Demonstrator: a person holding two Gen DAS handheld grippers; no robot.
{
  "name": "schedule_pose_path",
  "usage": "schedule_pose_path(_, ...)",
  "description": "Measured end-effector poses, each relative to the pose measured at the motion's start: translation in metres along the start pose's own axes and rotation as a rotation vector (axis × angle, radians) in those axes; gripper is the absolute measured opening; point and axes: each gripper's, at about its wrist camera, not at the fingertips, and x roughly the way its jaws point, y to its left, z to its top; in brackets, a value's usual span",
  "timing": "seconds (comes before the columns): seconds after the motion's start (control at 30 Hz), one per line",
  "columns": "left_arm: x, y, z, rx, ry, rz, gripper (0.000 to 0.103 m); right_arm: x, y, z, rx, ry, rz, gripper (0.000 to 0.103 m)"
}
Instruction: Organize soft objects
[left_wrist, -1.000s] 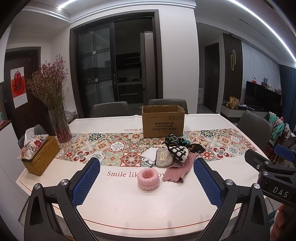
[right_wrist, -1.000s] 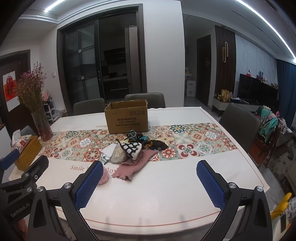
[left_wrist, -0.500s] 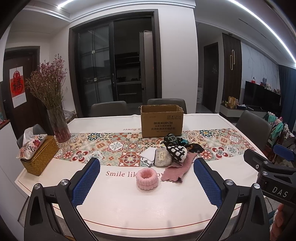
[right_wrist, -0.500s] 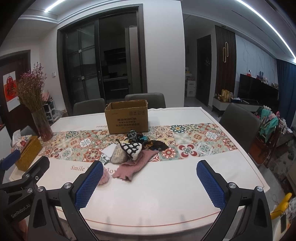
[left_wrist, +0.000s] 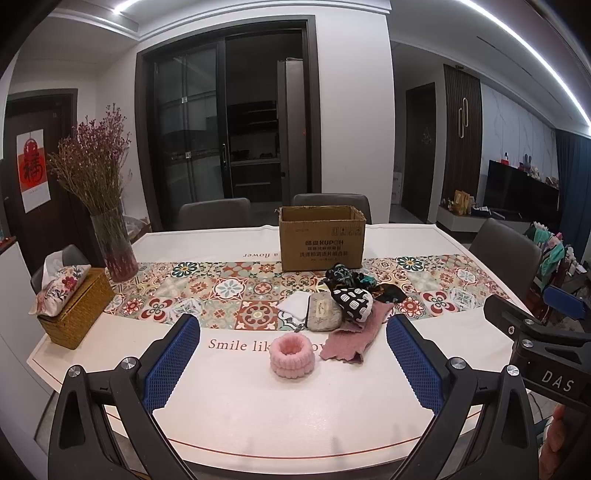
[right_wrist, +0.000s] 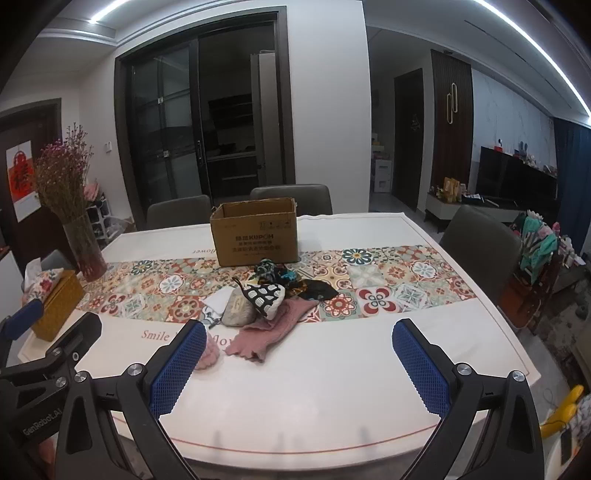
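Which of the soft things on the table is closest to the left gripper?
The fluffy pink ring: it sits alone on the white cloth, nearer the left gripper than the pile behind it.

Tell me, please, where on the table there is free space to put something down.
Free: the white table strip between the near edge and the pink scrunchie; the right end beyond the pink cloth; the runner between vase and cardboard box. Crowded: the pile of soft things before the box.
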Motion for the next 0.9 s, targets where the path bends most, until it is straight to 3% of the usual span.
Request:
schedule_pose_path(0.37,0.039,0.011,-0.003,-0.001,0.059,-0.003,0.103,0.034,0.011,0.005,-0.001,0.041,0.032,0.102)
schedule_pose_path(0.9,0.147,0.029,-0.01,0.036,0.209,-0.073,0.103,0.14,0.044,0.007,-0.039,0.185,0.029,0.102)
